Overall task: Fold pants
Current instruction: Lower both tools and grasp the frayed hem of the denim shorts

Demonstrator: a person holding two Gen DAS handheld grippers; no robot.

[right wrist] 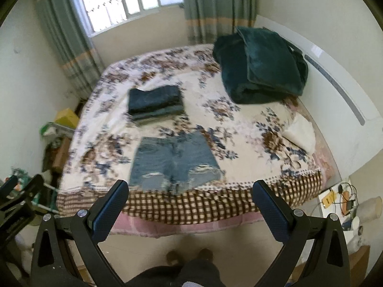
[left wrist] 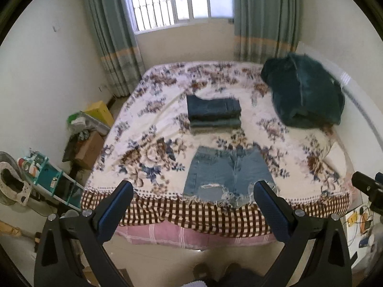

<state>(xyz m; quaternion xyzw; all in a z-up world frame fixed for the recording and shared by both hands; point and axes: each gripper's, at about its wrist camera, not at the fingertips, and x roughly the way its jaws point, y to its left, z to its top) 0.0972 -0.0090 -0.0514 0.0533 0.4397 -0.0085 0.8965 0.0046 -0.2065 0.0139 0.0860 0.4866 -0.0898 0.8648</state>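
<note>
Bedroom walls close in on a bed [left wrist: 153,129] dressed in a flowered sheet, its checked border hanging over the near edge in the lower middle of both frames. Bare pale floor shows between that edge and the person's feet at the bottom of each view. At the left of the frame, cardboard boxes [left wrist: 88,150] and a teal shelf rack [left wrist: 47,177] crowd the strip beside the bed; at the right, a white headboard [right wrist: 335,81] runs along the mattress, with a cluttered bedside stand [right wrist: 340,198] below it.

Light denim shorts [left wrist: 227,174] lie flat on the sheet just inside the near edge, their frayed hems touching the checked border. Higher in the frame, well apart from them, sits a stack of folded dark jeans [left wrist: 213,113]. A heaped dark green blanket [left wrist: 304,93] fills the upper right corner of the bed.

Left gripper [left wrist: 196,205] hangs off the bed's near side with its fingers spread wide and nothing between them; in its view the shorts sit just above the gap, roughly centred. Right gripper [right wrist: 191,203] is likewise spread and empty, and in its view the shorts [right wrist: 174,162] lie above and slightly left of the gap. Neither touches the cloth. Part of the left gripper shows at the left edge of the right wrist view.
</note>
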